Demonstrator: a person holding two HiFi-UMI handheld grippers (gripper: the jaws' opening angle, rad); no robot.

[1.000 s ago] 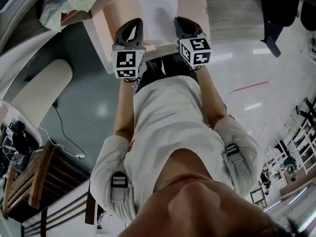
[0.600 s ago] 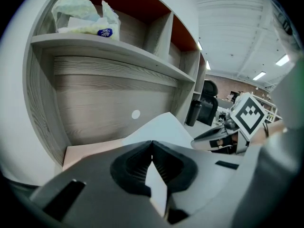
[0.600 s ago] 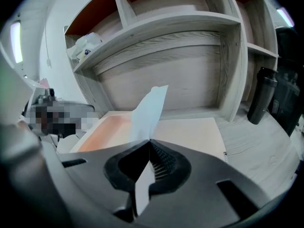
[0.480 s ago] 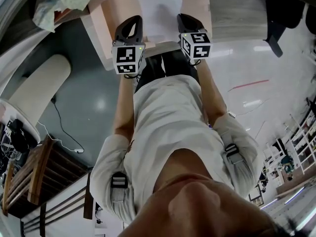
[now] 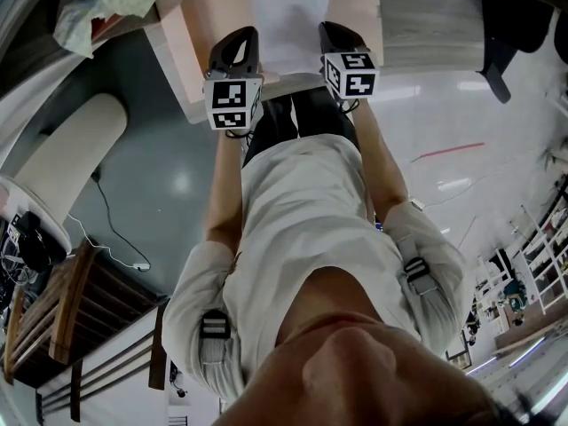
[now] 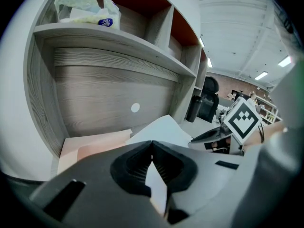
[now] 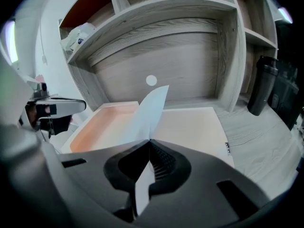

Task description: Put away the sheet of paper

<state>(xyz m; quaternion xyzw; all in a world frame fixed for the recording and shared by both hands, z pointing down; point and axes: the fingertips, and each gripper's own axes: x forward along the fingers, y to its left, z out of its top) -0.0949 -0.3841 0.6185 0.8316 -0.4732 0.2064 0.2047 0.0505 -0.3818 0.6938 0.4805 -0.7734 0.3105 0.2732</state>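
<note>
Left gripper (image 6: 152, 146), right gripper (image 7: 150, 145): each clamped on near edge of sheet of paper (image 5: 287, 16), above peach tray (image 7: 97, 125). Risk: uneven lowering buckles sheet; far edge catches tray wall.

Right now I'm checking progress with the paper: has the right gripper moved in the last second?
Yes. The right gripper, shut on the sheet of paper, has shifted slightly farther over the near edge of the peach tray.
</note>
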